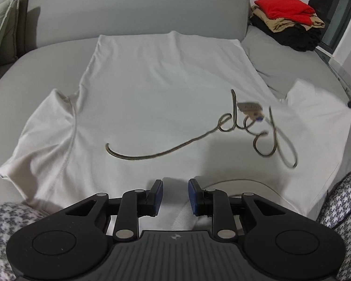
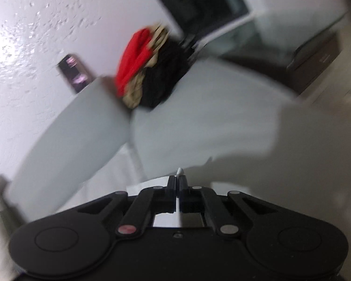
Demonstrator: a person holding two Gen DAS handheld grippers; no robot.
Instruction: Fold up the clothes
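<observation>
On the grey sofa seat (image 1: 46, 53) a white T-shirt (image 1: 152, 89) lies spread out flat, sleeves out to either side, a script logo (image 1: 199, 140) across it. At its near edge the left gripper (image 1: 174, 195) hovers with its blue-padded fingers (image 1: 193, 195) spread apart, nothing between them. The right gripper (image 2: 177, 187) is pressed together on a thin fold of white cloth (the view is tilted and blurred). Near the sofa's far right corner sits a pile of clothes (image 1: 290, 21), red on top, tan and black beneath.
</observation>
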